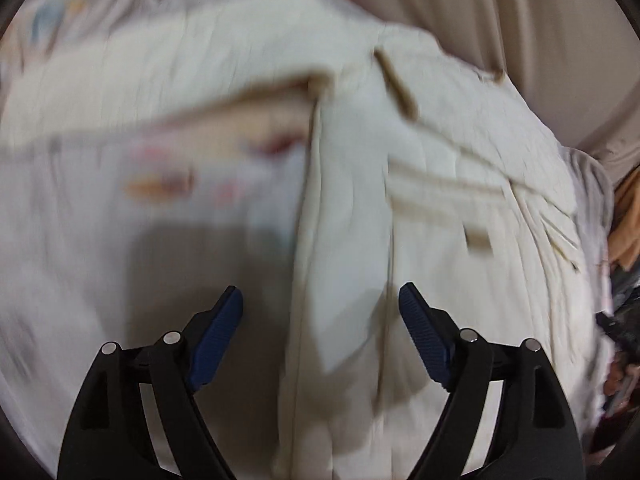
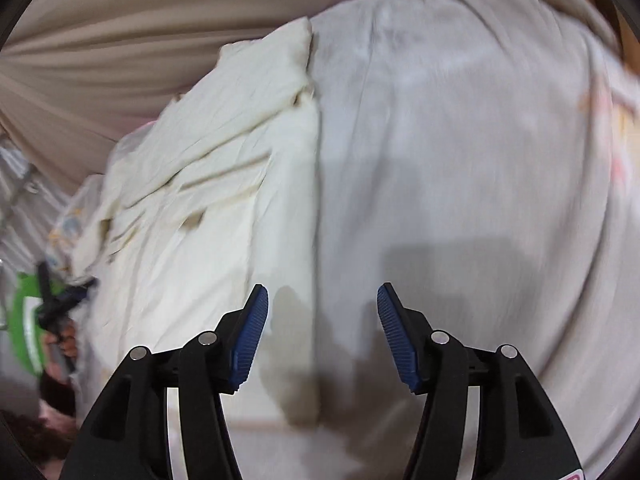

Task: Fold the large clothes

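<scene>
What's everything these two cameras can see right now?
Cream garment: one, off-white, crumpled, spread on the bed sheet, a straight folded edge facing each gripper.
Bed sheet: one, pale grey with faint coloured prints, under the garment.
Curtain: one, beige, pleated, behind the bed.
Green object: one, green and white, left edge of right view; too blurred to name.
Orange cloth: one, right edge of left view.
Left gripper: one, black with blue pads, open, nothing between its fingers.
Right gripper: one, same colours, open, empty.
</scene>
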The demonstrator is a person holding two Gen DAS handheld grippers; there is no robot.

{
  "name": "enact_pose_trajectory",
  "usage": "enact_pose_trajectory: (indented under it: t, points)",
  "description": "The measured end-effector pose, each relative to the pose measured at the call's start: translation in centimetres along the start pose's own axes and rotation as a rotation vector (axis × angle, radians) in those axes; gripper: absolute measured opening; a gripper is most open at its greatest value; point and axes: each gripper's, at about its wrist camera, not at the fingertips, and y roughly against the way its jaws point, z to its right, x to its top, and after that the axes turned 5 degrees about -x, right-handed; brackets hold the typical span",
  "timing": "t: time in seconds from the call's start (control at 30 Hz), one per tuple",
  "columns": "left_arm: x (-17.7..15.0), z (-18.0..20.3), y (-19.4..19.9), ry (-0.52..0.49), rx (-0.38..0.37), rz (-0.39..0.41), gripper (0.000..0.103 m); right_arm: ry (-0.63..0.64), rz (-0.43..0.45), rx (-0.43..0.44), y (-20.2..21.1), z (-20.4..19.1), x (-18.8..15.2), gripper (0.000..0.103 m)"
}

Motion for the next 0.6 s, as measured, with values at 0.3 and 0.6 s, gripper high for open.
enact_pose_trajectory:
  t: [0.3, 0.6]
  points:
    - [-2.6, 3.5, 2.5, -0.110, 0.026, 0.011, 0.013, 0.072, 0.045, 0.003, 0.7, -3.3, -4.4, 0.008]
    - [-11.3, 2.8, 9.7, -0.153, -0.033, -0.092, 0.010, 0.176, 0.067, -0.069, 9.0, -4.1, -12.3, 0.007]
